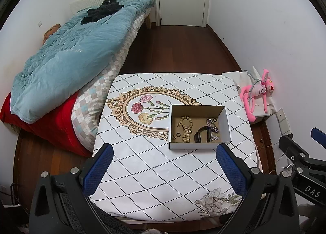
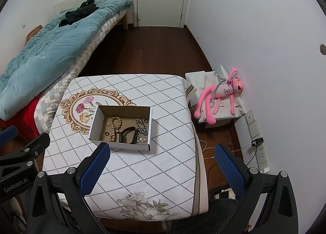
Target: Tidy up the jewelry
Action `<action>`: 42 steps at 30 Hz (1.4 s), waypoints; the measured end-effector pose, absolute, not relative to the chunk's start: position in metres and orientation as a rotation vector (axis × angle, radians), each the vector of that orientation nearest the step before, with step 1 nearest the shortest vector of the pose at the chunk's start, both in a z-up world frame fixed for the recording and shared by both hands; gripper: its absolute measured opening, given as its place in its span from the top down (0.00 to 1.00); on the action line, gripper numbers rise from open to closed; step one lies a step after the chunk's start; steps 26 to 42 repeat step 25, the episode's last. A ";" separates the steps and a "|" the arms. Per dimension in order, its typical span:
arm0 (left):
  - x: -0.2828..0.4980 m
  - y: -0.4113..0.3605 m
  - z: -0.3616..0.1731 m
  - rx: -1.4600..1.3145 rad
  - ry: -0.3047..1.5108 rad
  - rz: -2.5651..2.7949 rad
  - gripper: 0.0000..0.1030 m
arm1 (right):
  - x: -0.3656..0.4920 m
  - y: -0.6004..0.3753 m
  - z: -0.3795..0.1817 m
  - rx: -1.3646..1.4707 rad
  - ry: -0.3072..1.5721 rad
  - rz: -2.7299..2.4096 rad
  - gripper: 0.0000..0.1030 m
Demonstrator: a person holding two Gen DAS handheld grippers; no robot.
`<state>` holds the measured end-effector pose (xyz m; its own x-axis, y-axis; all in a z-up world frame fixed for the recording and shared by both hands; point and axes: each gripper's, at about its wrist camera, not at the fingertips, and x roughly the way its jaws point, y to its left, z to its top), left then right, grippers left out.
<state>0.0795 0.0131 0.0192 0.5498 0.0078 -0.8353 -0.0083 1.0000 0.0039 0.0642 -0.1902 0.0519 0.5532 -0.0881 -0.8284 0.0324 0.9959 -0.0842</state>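
My left gripper (image 1: 164,169) and right gripper (image 2: 162,169) hung over the near edge of the table (image 1: 142,173), the blue-padded jaws of both spread wide and holding nothing. The table, under a white diamond-patterned cloth with a gold-framed flower print, filled the space ahead of both pairs of jaws. A cardboard box (image 1: 226,126) sat open on it, just beyond my left jaws and toward their right finger; from my right gripper it (image 2: 95,120) lay ahead of the left finger. Inside the box lay the jewelry: a wooden bead bracelet (image 1: 185,127) at the left, a black bangle-like piece (image 1: 202,134) in the middle, a silvery chain (image 1: 213,130) at the right, and small dark rings (image 1: 178,134) scattered between them. Far beyond my left jaws stretched a bed with a blue quilt (image 1: 71,63); right of my right jaws slumped a pink plush toy (image 2: 220,95).
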 end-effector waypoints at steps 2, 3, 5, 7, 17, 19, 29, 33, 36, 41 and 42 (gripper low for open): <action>0.080 0.014 0.018 0.000 0.990 0.010 0.00 | 0.064 -0.190 0.051 -0.063 0.983 -0.073 0.00; 0.080 0.014 0.018 -0.001 0.991 0.008 0.00 | 0.064 -0.191 0.051 -0.062 0.984 -0.072 0.00; 0.080 0.014 0.018 0.000 0.991 0.008 0.00 | 0.064 -0.190 0.051 -0.065 0.984 -0.073 0.00; 0.080 0.014 0.018 -0.001 0.991 0.009 0.00 | 0.064 -0.190 0.050 -0.062 0.985 -0.072 0.00; 0.080 0.015 0.018 -0.001 0.993 0.011 0.00 | 0.065 -0.190 0.050 -0.062 0.985 -0.072 0.00; 0.081 0.014 0.014 -0.004 0.997 0.011 0.00 | 0.065 -0.190 0.050 -0.063 0.986 -0.073 0.00; 0.081 0.014 0.009 -0.003 0.999 0.013 0.00 | 0.065 -0.190 0.050 -0.063 0.986 -0.074 0.00; 0.081 0.014 0.009 -0.003 0.999 0.013 0.00 | 0.065 -0.190 0.050 -0.063 0.986 -0.074 0.00; 0.081 0.014 0.009 -0.003 0.999 0.013 0.00 | 0.065 -0.190 0.050 -0.063 0.986 -0.074 0.00; 0.081 0.014 0.009 -0.003 0.999 0.013 0.00 | 0.065 -0.190 0.050 -0.063 0.986 -0.074 0.00; 0.081 0.014 0.009 -0.003 0.999 0.013 0.00 | 0.065 -0.190 0.050 -0.063 0.986 -0.074 0.00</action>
